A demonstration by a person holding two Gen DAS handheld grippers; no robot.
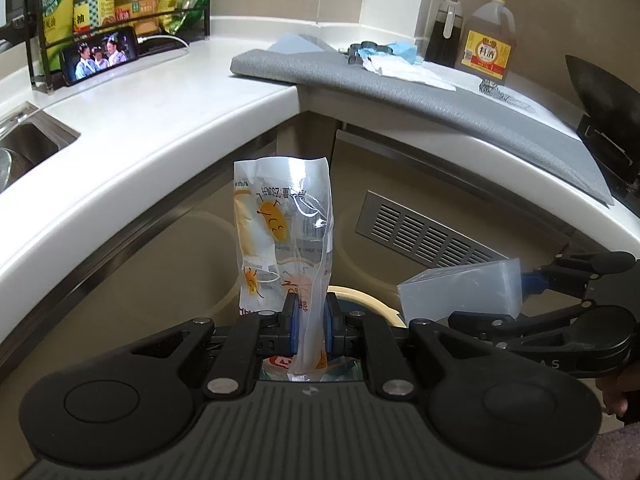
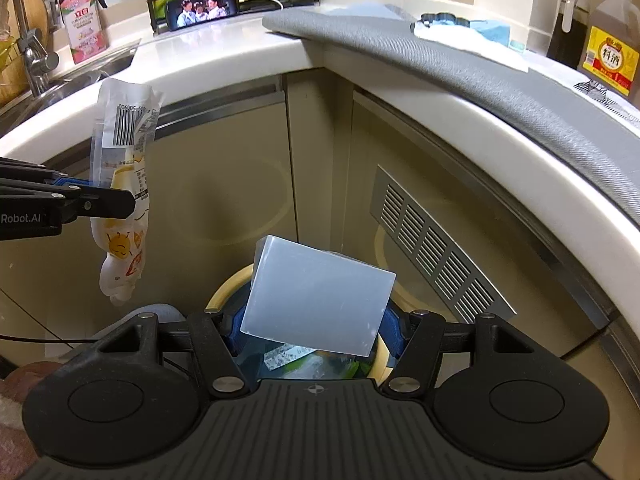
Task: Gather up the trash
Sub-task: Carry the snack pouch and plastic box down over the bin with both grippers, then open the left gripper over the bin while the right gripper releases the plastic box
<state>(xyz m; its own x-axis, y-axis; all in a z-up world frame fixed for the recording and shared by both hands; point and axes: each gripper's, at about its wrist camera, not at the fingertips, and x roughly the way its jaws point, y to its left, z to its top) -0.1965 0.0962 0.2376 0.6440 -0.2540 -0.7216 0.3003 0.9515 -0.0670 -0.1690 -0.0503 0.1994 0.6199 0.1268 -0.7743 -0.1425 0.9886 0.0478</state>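
Over the bin (image 2: 224, 292), left claw (image 1: 310, 320) pinches wrapper (image 1: 284, 232), right claw (image 2: 312, 328) grips box (image 2: 316, 300).

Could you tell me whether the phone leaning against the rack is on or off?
On. The phone has a lit screen showing people in costume, and a white cable runs from its end.

A home kitchen: a white curved stone bench (image 1: 160, 120) carries a steel sink (image 1: 28, 140), with a black wire rack of sauce bottles (image 1: 116, 4) behind that sink.
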